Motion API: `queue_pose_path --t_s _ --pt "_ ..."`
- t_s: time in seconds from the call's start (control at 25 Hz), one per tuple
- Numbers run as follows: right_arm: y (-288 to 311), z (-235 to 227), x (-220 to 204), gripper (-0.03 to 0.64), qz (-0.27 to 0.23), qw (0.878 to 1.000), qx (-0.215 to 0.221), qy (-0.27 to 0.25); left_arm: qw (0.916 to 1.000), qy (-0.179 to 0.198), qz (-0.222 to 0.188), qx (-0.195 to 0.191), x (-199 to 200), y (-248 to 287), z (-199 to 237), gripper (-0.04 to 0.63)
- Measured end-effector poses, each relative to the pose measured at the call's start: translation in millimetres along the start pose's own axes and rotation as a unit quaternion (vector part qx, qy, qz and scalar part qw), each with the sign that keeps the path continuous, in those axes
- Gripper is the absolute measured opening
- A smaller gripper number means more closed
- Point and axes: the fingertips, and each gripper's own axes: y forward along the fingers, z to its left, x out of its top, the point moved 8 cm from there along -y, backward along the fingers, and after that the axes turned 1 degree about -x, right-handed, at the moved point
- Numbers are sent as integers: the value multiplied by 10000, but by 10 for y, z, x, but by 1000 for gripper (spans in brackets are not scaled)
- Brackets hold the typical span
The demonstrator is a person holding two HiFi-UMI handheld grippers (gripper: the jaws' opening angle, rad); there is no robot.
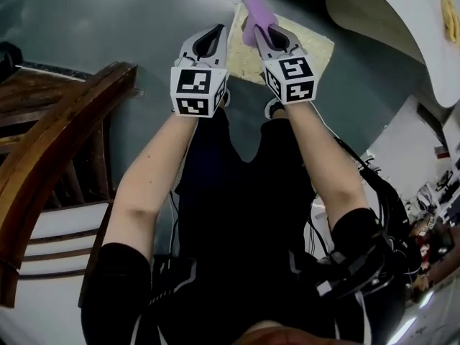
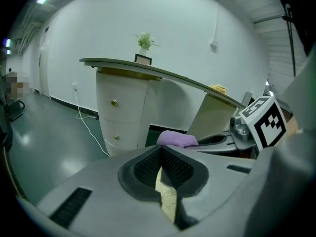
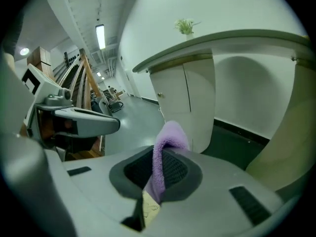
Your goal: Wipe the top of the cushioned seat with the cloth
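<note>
The pale yellow cushioned seat (image 1: 315, 49) lies on the grey floor beyond both grippers. My right gripper (image 1: 264, 29) is shut on a folded purple cloth (image 1: 254, 11), which sticks out past its jaws above the seat. In the right gripper view the cloth (image 3: 167, 138) hangs between the pads, with a sliver of the seat (image 3: 149, 208) below. My left gripper (image 1: 209, 40) hovers beside it on the left, shut with nothing in it. The left gripper view shows its jaws closed together, the seat (image 2: 168, 200) through the slit, and the cloth (image 2: 177, 138) to the right.
A dark wooden chair (image 1: 63, 139) stands close at the left. A white curved counter (image 2: 129, 110) with a small plant (image 2: 144, 40) rises ahead, and a white cable (image 2: 90, 124) trails across the floor. Cluttered gear (image 1: 431, 218) sits at the right.
</note>
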Motion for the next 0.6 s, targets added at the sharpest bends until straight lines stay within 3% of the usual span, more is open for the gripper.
queue_pose_path --t_s 0.12,0.32,0.48,0.6 --pt "313 57 -85 26 30 9999 41 -111 9999 134 80 -9 -92 91 139 5" --pt "793 -49 -391 25 422 9987 -215 -174 9989 -215 419 82 -328 207 317 5" --pt "1118 -86 -608 26 765 9961 -235 -371 9987 -209 452 52 -470 191 419 5" --pt "1292 -136 -708 26 1077 9928 -280 -451 9979 -403 493 66 -558 218 477 5"
